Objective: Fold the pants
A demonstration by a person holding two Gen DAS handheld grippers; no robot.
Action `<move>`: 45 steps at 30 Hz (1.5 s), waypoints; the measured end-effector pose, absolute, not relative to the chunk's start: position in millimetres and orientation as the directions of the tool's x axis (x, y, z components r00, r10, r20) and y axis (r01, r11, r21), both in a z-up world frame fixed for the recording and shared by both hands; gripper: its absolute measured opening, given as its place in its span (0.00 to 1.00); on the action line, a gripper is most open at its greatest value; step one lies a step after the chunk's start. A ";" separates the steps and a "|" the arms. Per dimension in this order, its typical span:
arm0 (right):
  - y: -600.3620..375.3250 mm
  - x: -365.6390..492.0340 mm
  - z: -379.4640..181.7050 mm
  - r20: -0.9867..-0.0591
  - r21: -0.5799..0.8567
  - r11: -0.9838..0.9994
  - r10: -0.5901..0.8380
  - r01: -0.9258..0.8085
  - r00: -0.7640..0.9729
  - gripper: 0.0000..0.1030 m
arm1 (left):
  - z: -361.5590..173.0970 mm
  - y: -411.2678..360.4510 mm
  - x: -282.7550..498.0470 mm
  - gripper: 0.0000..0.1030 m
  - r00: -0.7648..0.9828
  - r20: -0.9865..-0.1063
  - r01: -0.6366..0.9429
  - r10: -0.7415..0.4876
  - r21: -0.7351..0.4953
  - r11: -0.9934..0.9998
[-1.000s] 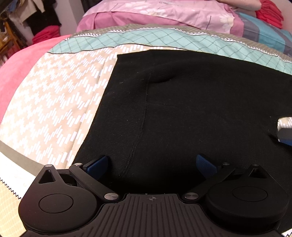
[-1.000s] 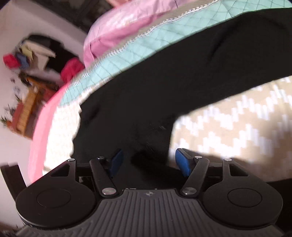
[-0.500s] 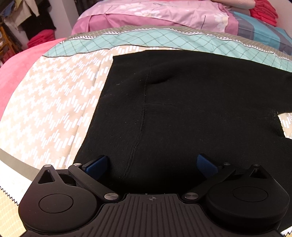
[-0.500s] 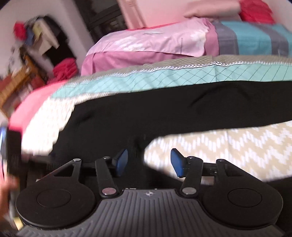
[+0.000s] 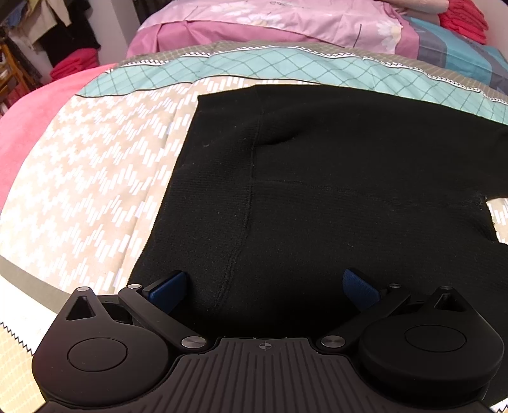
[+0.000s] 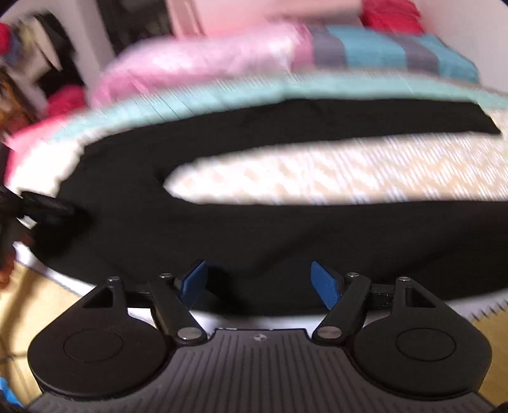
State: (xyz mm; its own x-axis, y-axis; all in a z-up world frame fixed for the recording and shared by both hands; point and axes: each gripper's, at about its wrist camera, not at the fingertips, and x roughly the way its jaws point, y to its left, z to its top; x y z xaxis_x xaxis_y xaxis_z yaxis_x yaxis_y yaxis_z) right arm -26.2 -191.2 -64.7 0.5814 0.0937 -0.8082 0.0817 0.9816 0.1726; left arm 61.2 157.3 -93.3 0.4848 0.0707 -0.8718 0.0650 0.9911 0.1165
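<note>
Black pants (image 5: 317,190) lie flat on the patterned bedspread (image 5: 95,178). In the left wrist view I see their waist end with a centre seam; my left gripper (image 5: 265,286) is open, its blue pads either side of the near hem. In the blurred right wrist view the pants (image 6: 222,222) spread with both legs running right, a gap of bedspread (image 6: 317,171) between them. My right gripper (image 6: 258,282) is open over the near leg's edge. The left gripper (image 6: 41,206) shows at the far left of that view.
Pink pillows (image 5: 270,22) and a teal and grey striped one (image 6: 397,50) lie at the head of the bed. A pink blanket (image 5: 31,120) covers the left side. Clothes and a wooden shelf (image 5: 12,63) stand beyond the bed's left.
My right gripper has swung right and pulled back, from the crotch area to the near leg, and its jaws have opened wider. The left gripper has stayed nearly still.
</note>
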 end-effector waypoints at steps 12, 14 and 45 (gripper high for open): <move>-190.8 -31.7 -57.5 -0.789 0.049 0.996 -0.008 0.076 0.614 0.77 | -95.1 158.1 62.6 1.00 0.486 -0.871 0.062 0.076 0.121 0.991; -197.1 -32.2 -71.5 -0.825 0.050 0.995 -0.006 0.083 0.566 0.78 | -95.4 158.0 62.4 1.00 0.486 -0.870 0.060 0.077 0.121 0.991; -313.9 -54.3 -73.7 -0.802 -0.015 0.953 -0.192 0.302 0.566 0.61 | -100.5 92.4 55.2 1.00 0.444 -0.893 0.143 0.074 0.152 0.978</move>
State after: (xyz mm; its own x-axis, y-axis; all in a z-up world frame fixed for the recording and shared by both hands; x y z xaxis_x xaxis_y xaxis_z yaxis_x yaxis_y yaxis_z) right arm -54.3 -313.9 -73.7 0.5658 -0.1919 -0.8019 0.3022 0.9531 -0.0149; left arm 55.2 92.4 -100.5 0.4441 0.0738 -0.8930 0.1434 0.9779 0.1522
